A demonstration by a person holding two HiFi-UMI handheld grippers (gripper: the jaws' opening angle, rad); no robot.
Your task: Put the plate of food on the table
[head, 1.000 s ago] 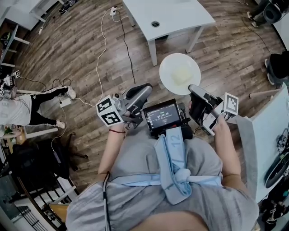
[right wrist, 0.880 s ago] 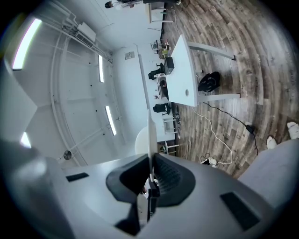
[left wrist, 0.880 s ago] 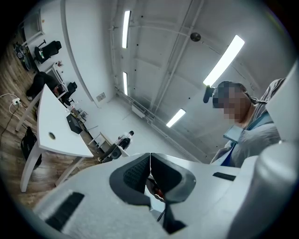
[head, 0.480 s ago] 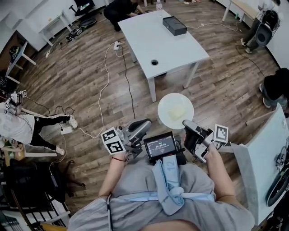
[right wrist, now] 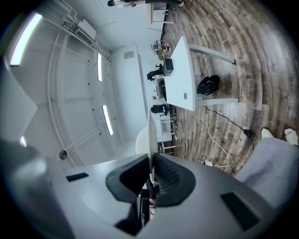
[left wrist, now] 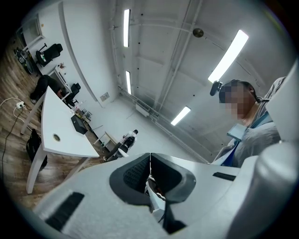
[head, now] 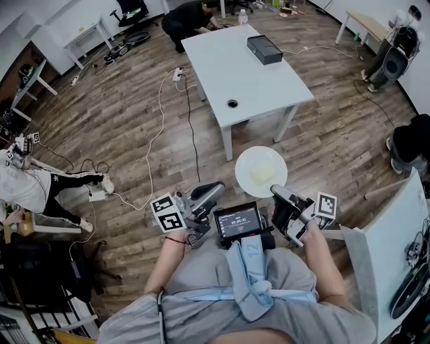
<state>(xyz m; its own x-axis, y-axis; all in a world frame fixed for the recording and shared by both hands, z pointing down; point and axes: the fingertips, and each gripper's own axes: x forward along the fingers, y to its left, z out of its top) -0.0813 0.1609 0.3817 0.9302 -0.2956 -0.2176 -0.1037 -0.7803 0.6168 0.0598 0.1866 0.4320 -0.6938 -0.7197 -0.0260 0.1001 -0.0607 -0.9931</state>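
A round white plate [head: 261,171] with a pale heap of food hangs level over the wooden floor, just short of the white table [head: 222,54]. My right gripper [head: 275,191] is shut on its near rim. In the right gripper view the plate [right wrist: 150,126] shows edge-on, pinched between the jaws of that gripper [right wrist: 151,173], with the table [right wrist: 180,79] ahead. My left gripper [head: 216,189] hangs left of the plate, apart from it. Its jaws are pressed together with nothing between them in the left gripper view [left wrist: 150,164], where the table [left wrist: 60,128] lies to the left.
On the table are a black box [head: 264,49], a bottle [head: 243,16] and a cable hole [head: 232,103]. White cables [head: 156,127] trail across the floor. One person crouches behind the table [head: 191,13], another sits at the left [head: 30,181]. A white counter [head: 393,225] stands at the right.
The view has lifted, so much more of the table shows. The plate and both grippers sit lower and smaller in the frame. The right gripper has kept hold of the plate.
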